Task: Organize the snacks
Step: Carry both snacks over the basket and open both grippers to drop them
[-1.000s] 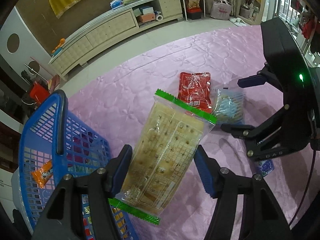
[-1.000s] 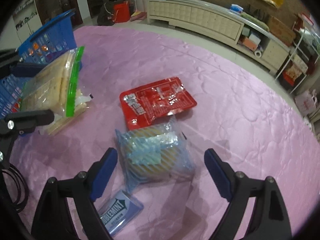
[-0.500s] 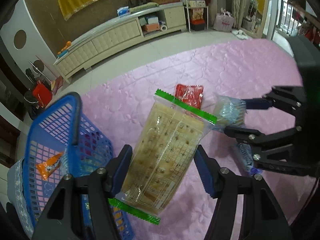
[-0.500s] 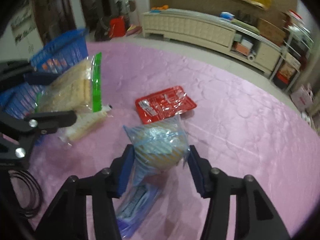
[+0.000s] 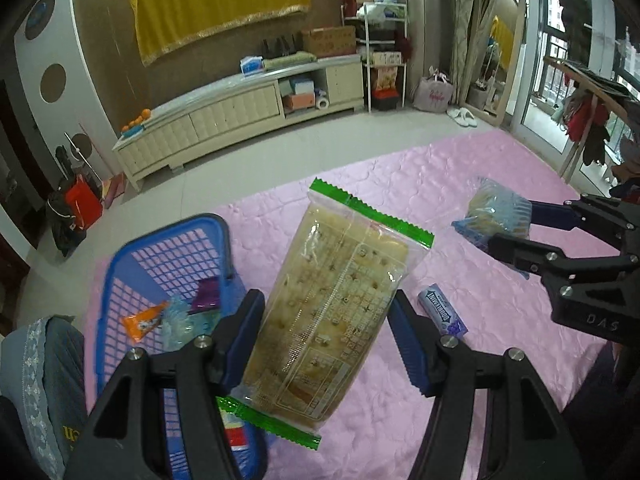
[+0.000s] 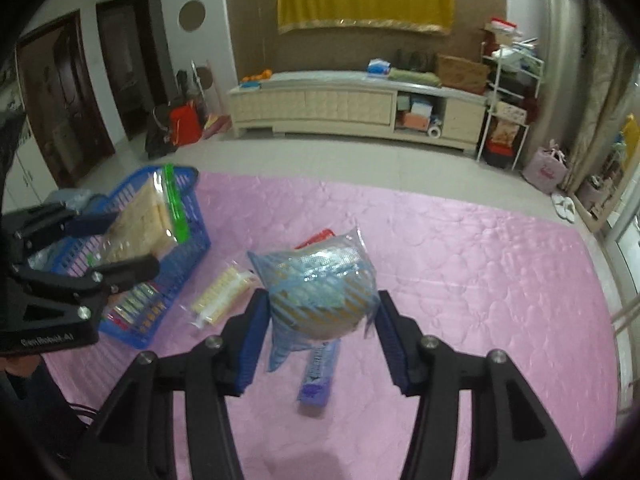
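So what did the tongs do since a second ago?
The right tongs closed on the blue striped snack bag and lifted it off the pink cloth. The left tongs kept holding the cracker pack and carried it up beside the blue basket. The gum pack stayed put.

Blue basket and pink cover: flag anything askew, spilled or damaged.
Nothing looks spilled or torn. The blue basket sits upright holding small snacks. A gum pack and a clear cracker pack lie loose on the pink cover, simply not yet sorted.
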`<move>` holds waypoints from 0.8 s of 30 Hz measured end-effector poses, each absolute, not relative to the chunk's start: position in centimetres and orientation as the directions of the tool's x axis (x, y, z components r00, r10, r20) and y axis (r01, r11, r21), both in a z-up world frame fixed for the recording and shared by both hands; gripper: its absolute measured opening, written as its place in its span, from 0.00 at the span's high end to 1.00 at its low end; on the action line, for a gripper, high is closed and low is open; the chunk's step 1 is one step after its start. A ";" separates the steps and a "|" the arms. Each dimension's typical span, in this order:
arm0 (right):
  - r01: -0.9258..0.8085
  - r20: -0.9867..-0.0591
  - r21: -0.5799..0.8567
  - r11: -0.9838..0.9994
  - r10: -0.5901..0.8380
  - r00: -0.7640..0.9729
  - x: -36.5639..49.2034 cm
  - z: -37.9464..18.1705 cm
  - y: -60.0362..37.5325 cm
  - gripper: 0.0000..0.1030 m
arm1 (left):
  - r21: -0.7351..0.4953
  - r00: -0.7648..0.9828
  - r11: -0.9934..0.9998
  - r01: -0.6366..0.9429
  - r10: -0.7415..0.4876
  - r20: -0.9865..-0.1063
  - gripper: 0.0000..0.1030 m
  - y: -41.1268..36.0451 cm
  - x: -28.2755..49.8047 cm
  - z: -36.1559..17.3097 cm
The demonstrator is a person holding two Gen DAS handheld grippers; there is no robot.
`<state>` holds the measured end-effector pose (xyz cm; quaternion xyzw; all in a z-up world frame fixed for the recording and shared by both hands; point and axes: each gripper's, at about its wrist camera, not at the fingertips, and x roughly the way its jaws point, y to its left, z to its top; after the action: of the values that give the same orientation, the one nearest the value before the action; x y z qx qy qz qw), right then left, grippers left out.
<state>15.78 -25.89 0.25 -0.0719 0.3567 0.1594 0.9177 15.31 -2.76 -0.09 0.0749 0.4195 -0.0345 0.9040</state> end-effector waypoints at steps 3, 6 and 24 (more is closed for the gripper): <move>-0.343 -0.654 -0.013 0.939 0.252 0.714 14.5 1.7 -24.5 0.45 | 0.117 0.660 0.986 0.119 0.009 -0.752 0.41 -1.8 14.0 1.3; -0.347 -0.637 0.028 0.937 0.285 0.716 13.8 2.7 -23.3 0.45 | 0.128 0.676 0.986 0.105 0.024 -0.736 0.41 0.1 12.4 3.1; -0.406 -0.585 0.041 0.913 0.351 0.731 11.5 4.7 -12.7 0.45 | 0.136 0.699 0.990 -0.025 0.114 -0.706 0.41 11.6 8.0 5.9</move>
<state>11.52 -12.66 4.73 -0.0446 0.3051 0.2037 0.9292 8.00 11.57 5.95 0.0579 0.3862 0.0378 0.9198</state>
